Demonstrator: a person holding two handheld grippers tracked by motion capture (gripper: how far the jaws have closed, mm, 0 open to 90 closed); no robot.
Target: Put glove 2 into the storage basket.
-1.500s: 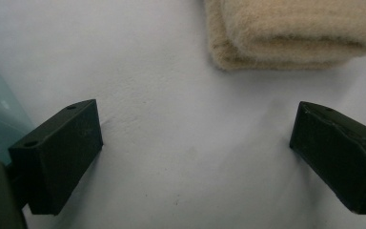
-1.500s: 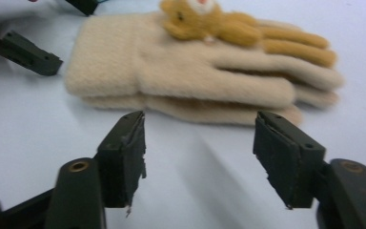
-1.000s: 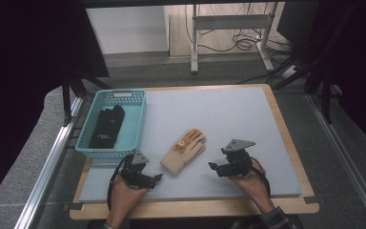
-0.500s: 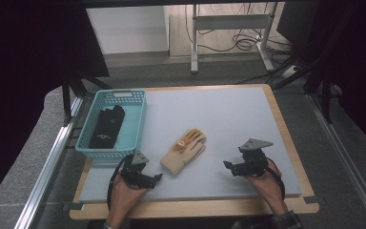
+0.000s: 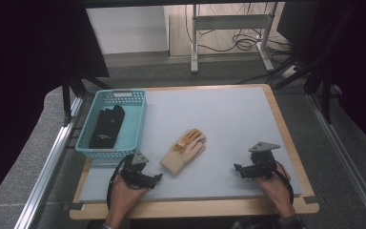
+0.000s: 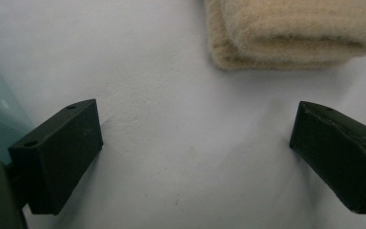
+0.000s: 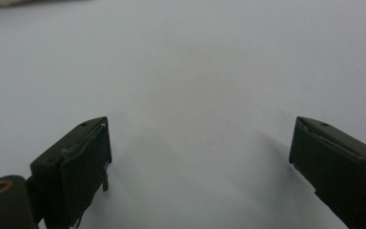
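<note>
Leftmost, teal basket [image 5: 137,125] with black glove [image 5: 106,126] inside; left tool [image 5: 145,177] jaws apart, empty, just short of cream glove [image 5: 185,150] lying flat mid-counter [image 5: 228,119]; right tool [image 5: 242,171] well apart from glove, jaws just been opening, nothing between. Probably soft, light, floppy knit; best pinched at folded cuff [image 6: 290,33]

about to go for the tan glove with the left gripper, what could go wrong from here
1. The glove is soft and lies flat on the table, so the open left gripper could pinch just one layer, or only shove it along.
2. The basket sits right beside that gripper; a sideways swing may knock its wall.
3. The right gripper, whose jaws have just been opening with nothing between them, is too far off to steady the glove.
</note>
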